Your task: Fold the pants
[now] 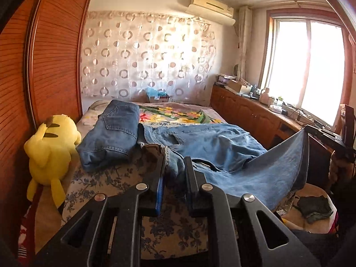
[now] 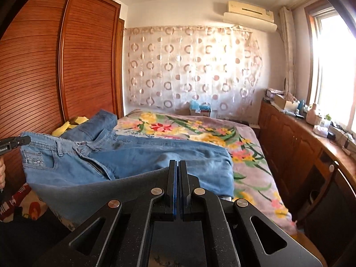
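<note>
Nearest in the left wrist view, the left tongs (image 1: 174, 155) are clenched on a bunched fold of the light blue jeans (image 1: 200, 146) at the waistband end, cloth pinched between the jaws. In the right wrist view the right tongs (image 2: 178, 162) are pressed tight together on the jeans' near edge, which rises in a taut ridge to meet them. Both grips lift that near edge off the bed (image 2: 255, 155), and the cloth between sags. The jeans lie with their long axis across the bed, waistband toward the wardrobe (image 2: 44, 77) side, legs running toward the window-side cabinets (image 2: 289, 133). Just beyond the waistband rests a darker folded pair of jeans (image 1: 111, 133), beside a yellow plush toy (image 1: 49, 146) at the bed's edge. Farther on, the flowered blanket (image 2: 189, 124) lies open up to the curtained wall.
</note>
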A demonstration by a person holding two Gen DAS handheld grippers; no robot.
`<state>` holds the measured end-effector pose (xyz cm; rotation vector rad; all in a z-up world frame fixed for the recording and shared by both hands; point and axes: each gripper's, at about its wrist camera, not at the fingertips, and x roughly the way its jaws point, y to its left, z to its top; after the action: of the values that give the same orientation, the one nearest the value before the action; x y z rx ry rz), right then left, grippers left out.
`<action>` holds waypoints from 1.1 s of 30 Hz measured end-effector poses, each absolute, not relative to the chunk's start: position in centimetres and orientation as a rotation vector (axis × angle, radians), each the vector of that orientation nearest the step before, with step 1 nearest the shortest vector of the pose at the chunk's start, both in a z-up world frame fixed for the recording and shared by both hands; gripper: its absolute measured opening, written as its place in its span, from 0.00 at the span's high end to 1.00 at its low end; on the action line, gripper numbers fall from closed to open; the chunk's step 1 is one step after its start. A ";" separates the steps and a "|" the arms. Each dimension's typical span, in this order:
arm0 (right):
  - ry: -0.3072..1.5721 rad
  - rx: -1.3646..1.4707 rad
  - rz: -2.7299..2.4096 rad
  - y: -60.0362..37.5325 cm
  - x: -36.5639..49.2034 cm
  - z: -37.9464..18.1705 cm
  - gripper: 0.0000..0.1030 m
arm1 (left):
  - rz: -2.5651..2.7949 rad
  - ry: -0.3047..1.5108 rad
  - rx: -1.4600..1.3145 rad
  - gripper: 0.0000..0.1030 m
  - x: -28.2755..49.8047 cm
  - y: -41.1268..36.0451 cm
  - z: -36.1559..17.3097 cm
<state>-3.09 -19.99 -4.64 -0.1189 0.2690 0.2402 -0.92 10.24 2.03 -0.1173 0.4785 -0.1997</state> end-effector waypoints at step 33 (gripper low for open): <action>0.708 -0.036 0.129 -28.7 0.3 -13.9 0.56 | -0.191 0.597 -0.119 0.84 2.2 8.2 -3.7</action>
<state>0.31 -28.71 -13.90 -0.0359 0.7080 0.1291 2.21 8.20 -3.67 -0.1187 0.5973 -0.1907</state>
